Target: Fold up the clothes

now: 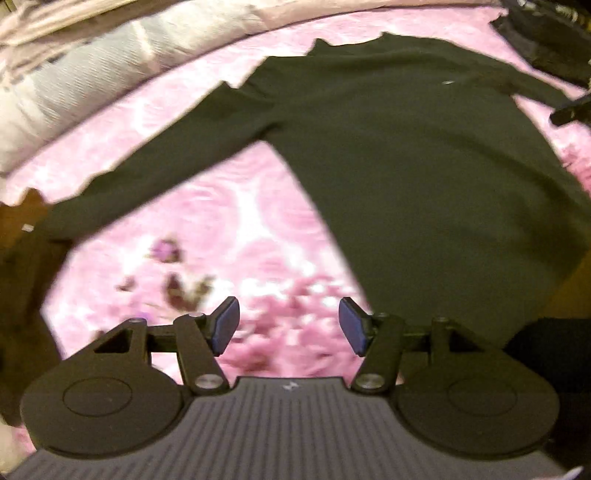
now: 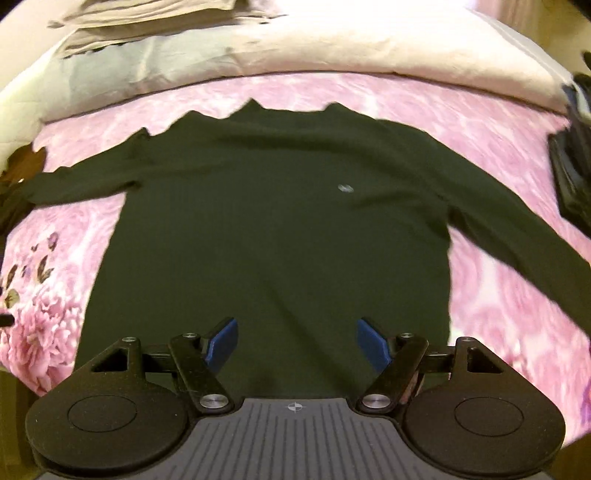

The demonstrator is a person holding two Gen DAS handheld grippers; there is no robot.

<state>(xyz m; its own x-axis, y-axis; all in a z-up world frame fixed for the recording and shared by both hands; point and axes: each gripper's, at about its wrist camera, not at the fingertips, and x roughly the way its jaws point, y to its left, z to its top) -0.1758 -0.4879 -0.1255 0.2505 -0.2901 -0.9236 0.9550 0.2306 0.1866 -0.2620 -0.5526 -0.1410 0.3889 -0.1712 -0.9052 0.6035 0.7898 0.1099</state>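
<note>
A dark green long-sleeved sweater [image 2: 280,229] lies spread flat on a pink floral bedspread [image 2: 491,280], collar at the far side, both sleeves stretched out sideways. It bears a small pale logo [image 2: 345,188] on the chest. In the left wrist view the sweater [image 1: 406,155] fills the right half and its left sleeve [image 1: 155,173] runs down to the left. My left gripper [image 1: 289,326] hangs open above the bedspread just left of the sweater's hem, nothing between its blue pads. My right gripper [image 2: 297,341] stands open above the sweater's lower body, holding nothing.
Pale pillows and folded bedding [image 2: 258,48] line the far edge of the bed. Dark objects [image 2: 572,166] sit at the right edge of the bed, also seen as a dark heap [image 1: 546,33] at the top right. The bed's left edge drops off into brown shadow [image 1: 22,280].
</note>
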